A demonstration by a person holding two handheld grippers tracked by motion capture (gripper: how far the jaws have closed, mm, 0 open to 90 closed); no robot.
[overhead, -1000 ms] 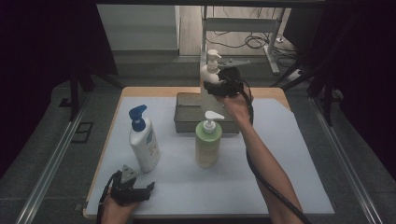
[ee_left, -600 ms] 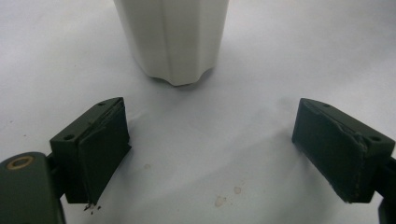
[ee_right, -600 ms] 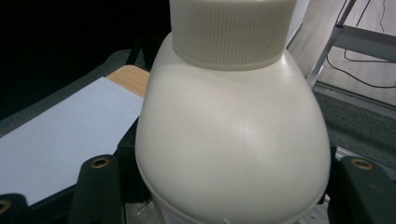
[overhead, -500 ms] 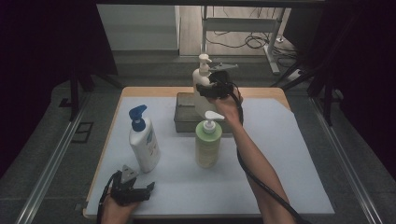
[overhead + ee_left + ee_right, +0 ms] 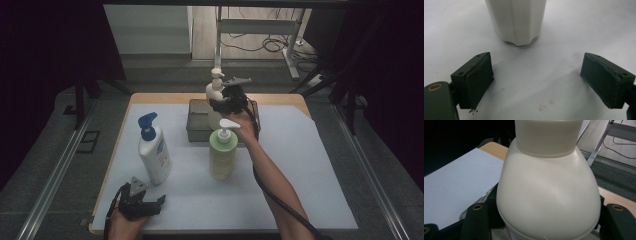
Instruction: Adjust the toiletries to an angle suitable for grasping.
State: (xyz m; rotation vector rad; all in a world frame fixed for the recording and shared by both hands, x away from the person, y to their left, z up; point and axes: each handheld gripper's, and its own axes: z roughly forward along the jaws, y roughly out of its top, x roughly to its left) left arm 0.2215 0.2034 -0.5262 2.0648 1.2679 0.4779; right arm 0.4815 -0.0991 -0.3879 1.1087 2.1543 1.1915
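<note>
Gripping a cream pump bottle [image 5: 215, 92] by its rounded shoulder, your right gripper [image 5: 229, 101] holds it upright over the grey bin [image 5: 197, 121] at the far middle of the table [image 5: 300, 150]. From the right gripper view, the cream pump bottle [image 5: 547, 195] sits squarely between the two black jaws, which press against its sides just below the ribbed collar; the bin's rim shows beneath it. Your right hand [image 5: 240, 120] and forearm reach in from the near right edge, with the cable trailing along the arm.

Just nearer than the bin stands a green pump bottle [image 5: 222, 154] with a white pump head, upright on the white sheet that covers the tabletop. To its left, well apart, a white bottle with a blue pump [image 5: 154, 151] also stands upright.

At the near left corner, your left gripper [image 5: 142, 205] rests low on the sheet, held by your left hand [image 5: 125, 222]. In the left gripper view its jaws stand wide apart with nothing between them, and the base of the white bottle with a blue pump [image 5: 516, 20] stands on the sheet just beyond them, near but not touching.
</note>
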